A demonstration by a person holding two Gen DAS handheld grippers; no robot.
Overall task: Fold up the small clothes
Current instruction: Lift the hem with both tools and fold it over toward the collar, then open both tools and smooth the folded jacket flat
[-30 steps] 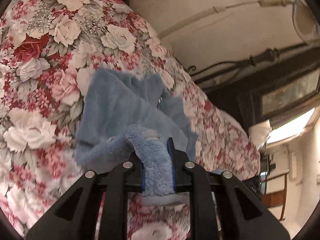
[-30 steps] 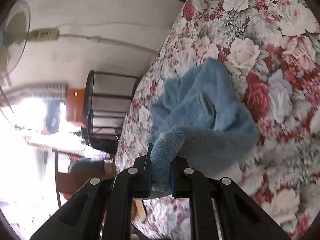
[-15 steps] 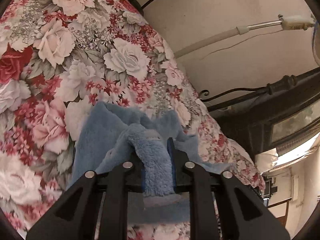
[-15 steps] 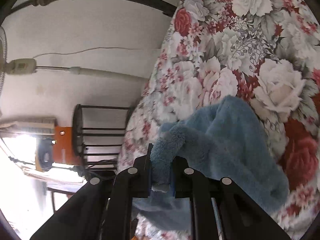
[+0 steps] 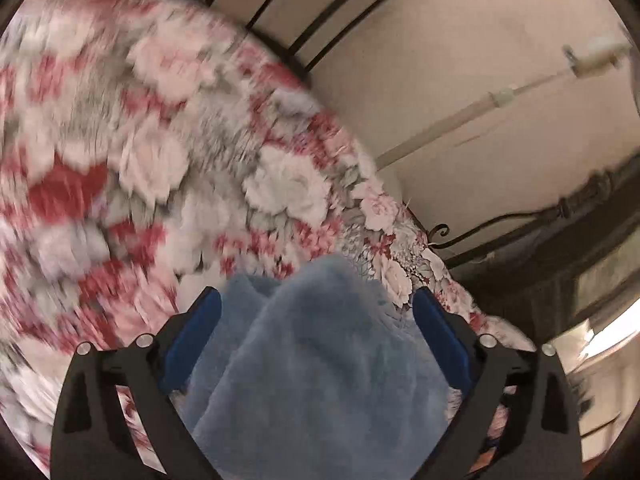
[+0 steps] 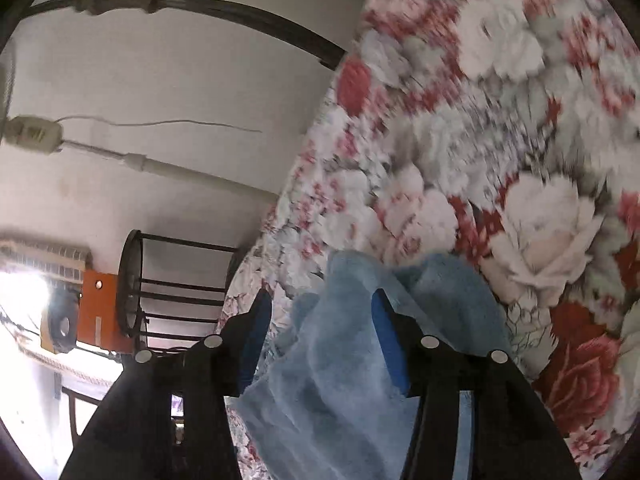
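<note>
A fluffy light-blue garment [image 5: 320, 360] lies on the floral bedspread [image 5: 140, 160], close under both cameras. My left gripper [image 5: 316, 300] is open, its blue pads wide apart on either side of the cloth. In the right wrist view the same garment [image 6: 344, 380] lies between the spread fingers of my right gripper [image 6: 320, 300], which is also open. Neither gripper pinches the cloth. Most of the garment is hidden below the frame edges.
The bed's dark metal headboard bars [image 5: 320, 12] stand against a cream wall with a white conduit [image 5: 460, 116]. In the right wrist view a dark metal frame end [image 6: 168, 292] and an orange box [image 6: 100, 308] stand beyond the bed's edge.
Both grippers were shut on the blue garment and carried it forward across the bed. Now both have opened and let go, and the cloth rests on the bedspread.
</note>
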